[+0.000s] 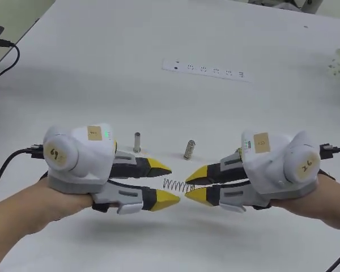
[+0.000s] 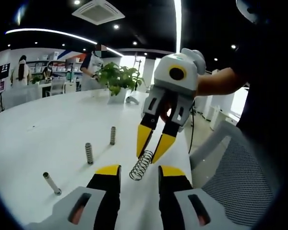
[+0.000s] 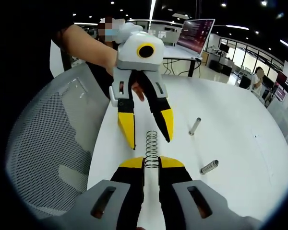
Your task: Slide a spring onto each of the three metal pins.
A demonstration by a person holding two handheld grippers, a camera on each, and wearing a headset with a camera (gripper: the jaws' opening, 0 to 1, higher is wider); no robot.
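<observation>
the loose spring [image 1: 176,185] lies level between the two claws. in the head view it is nearer the person than the bare pin [image 1: 137,141] and a little to that pin's right. the right gripper [image 3: 152,164] has its yellow tips pinched onto one end of the coil, jaws nearly together, as its own view shows. the left gripper [image 1: 163,182] has its jaws spread apart, one tip above and one below the spring's free end, and grips nothing. both tools are held low over the white table [image 1: 102,68]. they are roughly level and aimed nose to nose, with their tips almost meeting in front of the bare pin.

counts: two grippers, three springs, three pins. the left gripper view shows all three pins in a row. the bare pin stands with no coil on it. beyond it are a first sprung pin [image 2: 89,153] and a second sprung pin [image 2: 113,135], each upright and wrapped in its own spring. so two springs sit on pins past the bare pin and the third is in the right claw. whether the held spring touches the table i cannot tell. one white power strip [image 1: 204,69] lies well beyond the bare pin, toward the table's far side.
</observation>
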